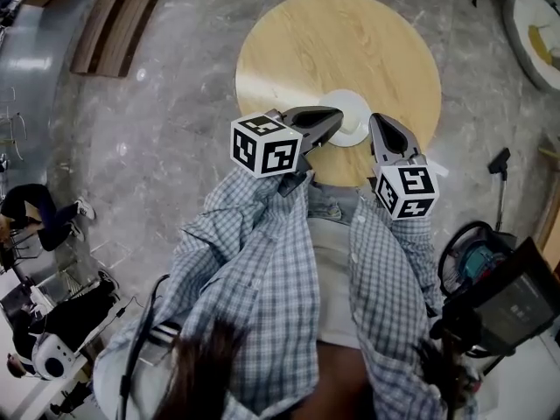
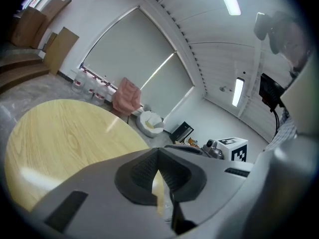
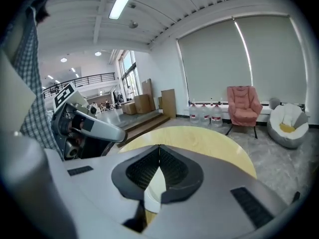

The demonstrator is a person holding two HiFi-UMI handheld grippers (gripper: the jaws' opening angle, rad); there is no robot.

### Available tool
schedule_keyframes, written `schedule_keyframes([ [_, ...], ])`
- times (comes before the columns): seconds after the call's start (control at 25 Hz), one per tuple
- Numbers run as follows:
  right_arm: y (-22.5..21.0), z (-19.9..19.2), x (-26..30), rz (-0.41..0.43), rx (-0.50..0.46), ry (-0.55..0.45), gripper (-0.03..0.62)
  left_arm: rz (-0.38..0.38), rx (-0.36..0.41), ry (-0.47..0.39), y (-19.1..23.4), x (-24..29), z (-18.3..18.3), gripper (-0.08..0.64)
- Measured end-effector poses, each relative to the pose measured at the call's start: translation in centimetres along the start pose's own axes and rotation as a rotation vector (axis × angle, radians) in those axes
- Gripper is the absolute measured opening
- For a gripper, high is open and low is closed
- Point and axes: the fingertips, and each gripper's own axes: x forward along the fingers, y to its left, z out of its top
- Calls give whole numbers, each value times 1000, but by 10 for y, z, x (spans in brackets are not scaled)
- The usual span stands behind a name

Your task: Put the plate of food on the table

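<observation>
Since the left gripper [image 2: 158, 152] has its jaws pressed together at the tips with nothing clamped between them, and the right gripper [image 3: 159, 148] likewise shows its jaws meeting, with only a pale white sliver visible past the gap beneath them, neither tool appears to be carrying anything. In the head view the white plate [image 1: 353, 112] sits on the round wooden worktop [image 1: 332, 42], close to its near edge, with one gripper just to either side of it. On that evidence the task looks essentially done: the plate is down, and what is left, at most, is drawing the grippers clear. Several things are hard to settle. The plate reads as a plain white disc, so whether there is food on it cannot be made out. The left gripper covers the plate's left rim, and the steep downward angle does not show whether either tip touches the plate or hangs above it. The worktop's near edge is hidden behind the grippers and the checked shirt sleeves [image 1: 262, 261].
</observation>
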Motion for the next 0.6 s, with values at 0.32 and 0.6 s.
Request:
schedule_keyframes([
  [0.32, 11, 21, -2, 48, -10, -56, 8, -27, 46, -25, -14, 3, 13, 8],
  [0.6, 12, 35, -7, 53, -33, -100, 8, -35, 48, -52, -19, -3, 21, 8],
])
